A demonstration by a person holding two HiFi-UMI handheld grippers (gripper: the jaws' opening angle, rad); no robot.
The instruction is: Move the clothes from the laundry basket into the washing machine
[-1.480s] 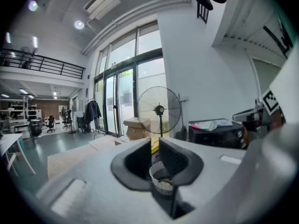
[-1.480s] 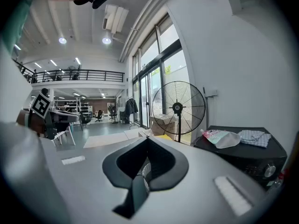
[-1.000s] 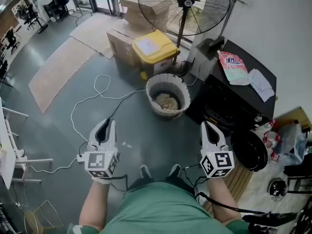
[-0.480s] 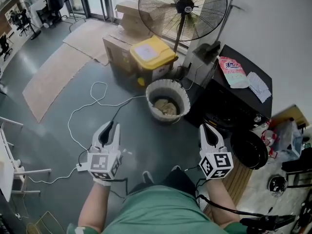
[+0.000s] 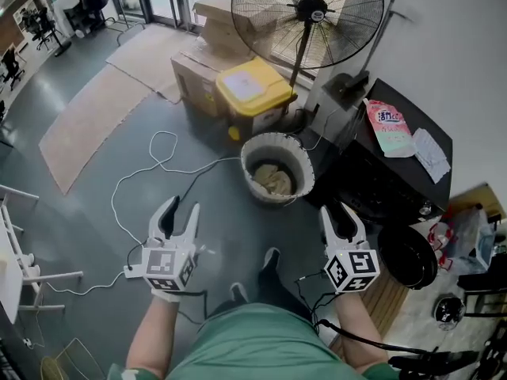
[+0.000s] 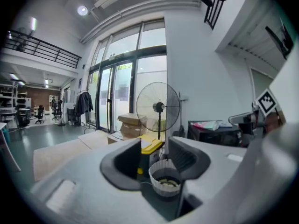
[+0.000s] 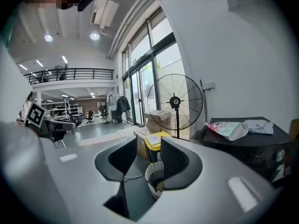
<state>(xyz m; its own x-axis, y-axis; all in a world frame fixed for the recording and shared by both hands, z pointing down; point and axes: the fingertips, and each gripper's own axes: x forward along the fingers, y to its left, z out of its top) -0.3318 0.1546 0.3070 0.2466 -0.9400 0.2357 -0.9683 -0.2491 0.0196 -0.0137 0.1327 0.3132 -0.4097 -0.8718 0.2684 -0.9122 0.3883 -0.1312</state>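
The white laundry basket (image 5: 269, 142) stands on the floor ahead of me, with beige clothes (image 5: 273, 180) in its bottom. Right of it is the black washing machine (image 5: 400, 176), its round door (image 5: 406, 256) near my right hand. My left gripper (image 5: 181, 210) hovers short and left of the basket; its jaws have just been opening and now stand wide with nothing between them. My right gripper (image 5: 339, 212) is short and right of the basket; its jaws have just been opening to a narrow gap, also empty. Both gripper views show the basket (image 6: 164, 178) (image 7: 153, 175) far beyond the jaws.
A tall pedestal fan (image 5: 310, 10), a yellow-lidded bin (image 5: 252, 92) and cardboard boxes (image 5: 202, 68) stand behind the basket. A white cable (image 5: 150, 172) loops over the floor at left. A pink detergent bag (image 5: 388, 125) and a cloth (image 5: 432, 153) lie on the washing machine.
Both grippers have moved forward toward the basket. The left jaws went from shut to wide apart, and the right jaws parted a little.
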